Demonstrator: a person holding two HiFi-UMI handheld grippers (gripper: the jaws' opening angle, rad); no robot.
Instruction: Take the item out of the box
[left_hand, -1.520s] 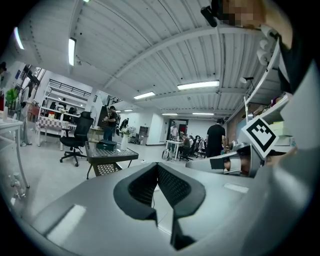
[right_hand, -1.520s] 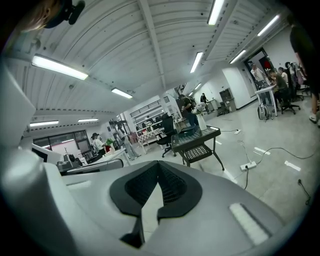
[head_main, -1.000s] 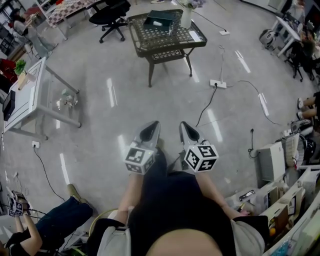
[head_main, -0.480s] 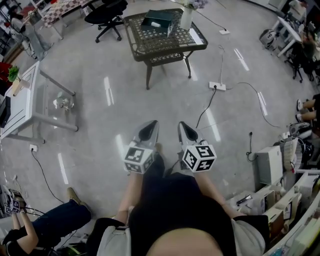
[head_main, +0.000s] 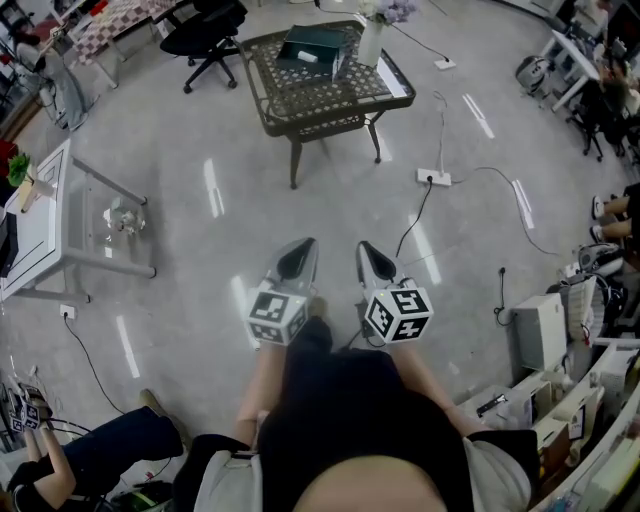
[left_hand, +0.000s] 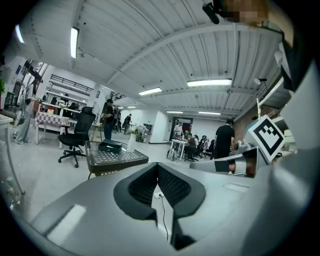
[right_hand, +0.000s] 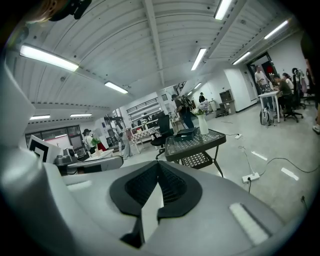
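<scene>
Box (head_main: 316, 48), dark green, lies on the mesh-topped table (head_main: 330, 95) well across the floor from the person, near a white vase (head_main: 371, 40). Left gripper (head_main: 298, 250) and right gripper (head_main: 372, 252) hover side by side, jaws together, holding nothing.

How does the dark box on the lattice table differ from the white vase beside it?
Colour: the box is dark green, while the vase is white.
Shape: the box is low and flat; the vase is tall, narrow and upright.
Contents: the vase holds flowers; what the box holds cannot be seen from here.
Both stand on the same dark table.
</scene>
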